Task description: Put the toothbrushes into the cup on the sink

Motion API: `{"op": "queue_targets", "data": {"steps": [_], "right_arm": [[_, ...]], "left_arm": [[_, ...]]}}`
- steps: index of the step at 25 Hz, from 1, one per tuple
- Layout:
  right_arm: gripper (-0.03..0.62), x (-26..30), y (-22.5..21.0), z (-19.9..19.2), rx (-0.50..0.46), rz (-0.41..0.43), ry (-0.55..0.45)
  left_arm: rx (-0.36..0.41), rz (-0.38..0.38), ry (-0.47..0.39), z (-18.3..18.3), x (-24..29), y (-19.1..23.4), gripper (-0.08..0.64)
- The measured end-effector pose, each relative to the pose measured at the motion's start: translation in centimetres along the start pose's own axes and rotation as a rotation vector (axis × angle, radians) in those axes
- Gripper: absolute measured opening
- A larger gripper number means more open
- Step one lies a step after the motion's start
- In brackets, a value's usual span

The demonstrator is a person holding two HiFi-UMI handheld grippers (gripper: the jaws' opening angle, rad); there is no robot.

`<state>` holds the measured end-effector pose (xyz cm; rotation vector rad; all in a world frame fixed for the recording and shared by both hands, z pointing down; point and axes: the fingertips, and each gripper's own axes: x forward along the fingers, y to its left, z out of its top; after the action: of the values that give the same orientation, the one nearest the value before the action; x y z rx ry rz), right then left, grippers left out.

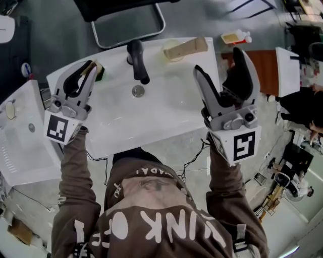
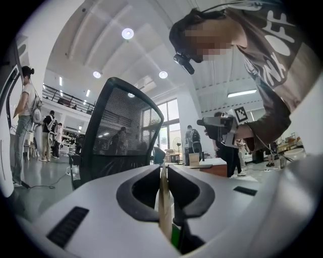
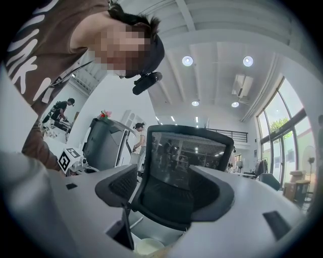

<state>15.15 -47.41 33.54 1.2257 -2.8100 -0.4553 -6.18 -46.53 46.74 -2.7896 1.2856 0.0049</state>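
Left gripper (image 1: pixel 91 66), left of the faucet (image 1: pixel 137 61), is clamped on a thin toothbrush (image 2: pixel 163 196) (probably light, stiff and slick, so hold it on the handle). Right gripper (image 1: pixel 218 59), right of the faucet, stands wide and empty. Cup (image 1: pixel 172 50) sits just right of the faucet.

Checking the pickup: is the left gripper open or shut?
Shut: the left gripper is closed on a thin wooden toothbrush, pinched edge-on between its jaws.

My head camera looks steeply down from close above the sink (image 1: pixel 151 118), with the black chair (image 1: pixel 126 15) at its top edge. The cameras on my left hand-held gripper (image 1: pixel 92 64) and right hand-held gripper (image 1: pixel 218 60) sit low. They look along the jaws, tilted upward, and both face that same chair nearby.
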Motion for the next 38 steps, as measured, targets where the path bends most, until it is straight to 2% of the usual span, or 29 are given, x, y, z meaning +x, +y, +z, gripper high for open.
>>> {"op": "queue_targets", "data": {"steps": [7,10,13,17,20,26,29,33,38], "right_arm": [[0.327,-0.3,0.0,0.1,0.01,-0.003,-0.01],[0.327,-0.5,-0.1,0.4,0.009,-0.006,-0.015],[0.328,-0.9,0.0,1.0,0.012,-0.009,-0.025],[0.333,-1.3,0.5,2.4,0.017,-0.005,-0.053],[0.336,-1.4,0.8,4.0,0.034,-0.019,-0.09],[0.348,-3.5,2.4,7.6,0.063,-0.009,-0.106],[0.357,-4.9,3.4,9.4,0.059,0.004,-0.107],[0.357,-7.1,5.1,12.1,0.021,0.027,-0.128],[0.353,-10.3,7.4,14.2,0.012,0.054,-0.155]], "left_arm": [[0.014,-0.007,-0.003,0.2,0.2,-0.3,0.061],[0.007,-0.026,-0.023,1.2,0.2,-0.7,0.197],[0.029,-0.039,-0.019,2.8,0.1,-1.3,0.219],[0.069,-0.041,-0.04,7.2,-0.8,-2.2,0.224],[0.133,-0.044,-0.05,11.3,-1.6,-3.1,0.224],[0.204,-0.031,-0.062,19.4,-3.8,-6.0,0.224],[0.213,-0.018,-0.032,21.7,-4.8,-7.4,0.224],[0.206,-0.003,-0.084,25.7,-6.2,-9.9,0.224],[0.248,0.02,-0.077,28.4,-9.3,-13.3,0.224]]}}
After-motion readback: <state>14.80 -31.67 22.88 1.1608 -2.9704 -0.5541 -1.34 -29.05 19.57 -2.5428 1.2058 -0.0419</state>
